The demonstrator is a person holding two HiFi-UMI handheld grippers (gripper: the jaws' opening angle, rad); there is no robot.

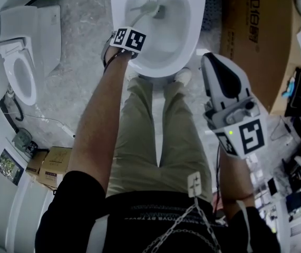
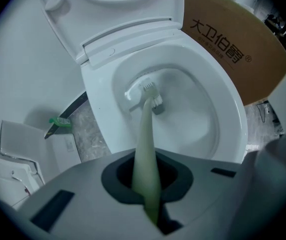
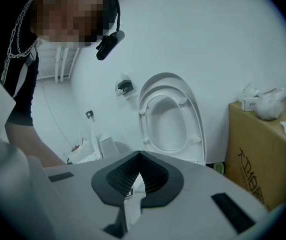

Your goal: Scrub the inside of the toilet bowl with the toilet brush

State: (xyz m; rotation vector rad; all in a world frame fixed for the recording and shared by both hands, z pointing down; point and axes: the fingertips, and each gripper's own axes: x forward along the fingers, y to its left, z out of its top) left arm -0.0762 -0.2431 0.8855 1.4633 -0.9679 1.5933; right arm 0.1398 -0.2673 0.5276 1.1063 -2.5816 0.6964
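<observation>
My left tool (image 2: 146,181) is clamped on the pale handle of the toilet brush (image 2: 145,129). The handle runs up the middle of the left gripper view into the toilet bowl (image 2: 230,109). The brush's white head sits inside the bowl on the hinge side, under the raised seat (image 3: 170,116). My right tool (image 3: 139,155) has its jaws together with nothing in them, and I hold it at the right of the head view, well apart from the bowl. A cardboard box (image 2: 233,49) stands beside the toilet, upper right.
</observation>
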